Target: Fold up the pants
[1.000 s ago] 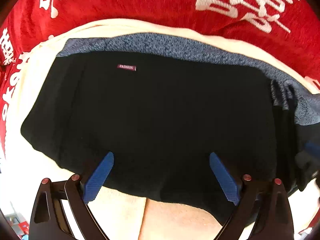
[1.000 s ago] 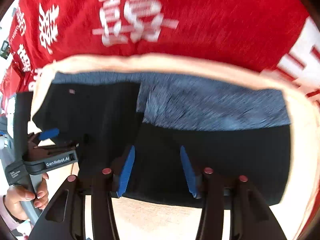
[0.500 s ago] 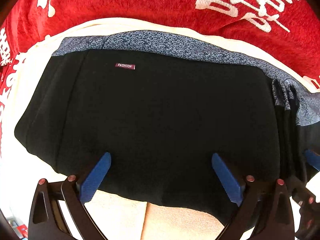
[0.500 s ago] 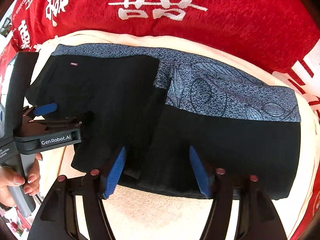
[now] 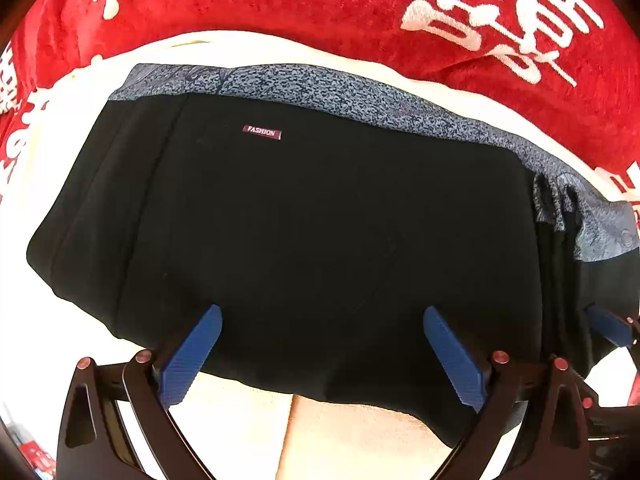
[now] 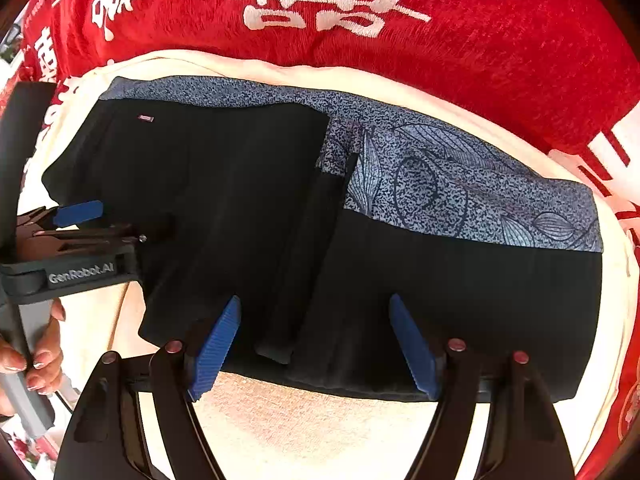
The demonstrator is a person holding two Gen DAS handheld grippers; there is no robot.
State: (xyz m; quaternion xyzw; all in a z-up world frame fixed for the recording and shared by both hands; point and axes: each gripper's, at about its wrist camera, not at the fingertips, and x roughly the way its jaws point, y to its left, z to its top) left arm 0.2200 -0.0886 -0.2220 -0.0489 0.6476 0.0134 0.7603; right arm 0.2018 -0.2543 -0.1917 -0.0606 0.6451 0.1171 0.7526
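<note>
- red blanket (image 6: 500,40) with white characters spreads underneath, a cream cloth (image 6: 300,412) over it as the folding surface.
- the pants (image 5: 320,220) lie folded flat on the cream cloth, patterned waistband away from the cameras.
- left tool (image 5: 320,354) hovers with fingers wide apart, gripping nothing.
- right tool (image 6: 314,346) has just been opening, fabric below but unclamped, probably releasing the fold.
- "fashion" label (image 5: 262,133) faces up.

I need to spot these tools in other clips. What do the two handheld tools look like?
Both match: the left tool and right tool have black angular finger arms with small red rivets and blue ribbed pads. From the right wrist view, the left tool's grey body carries white "GenRobot.AI" lettering above a grey handle.
</note>
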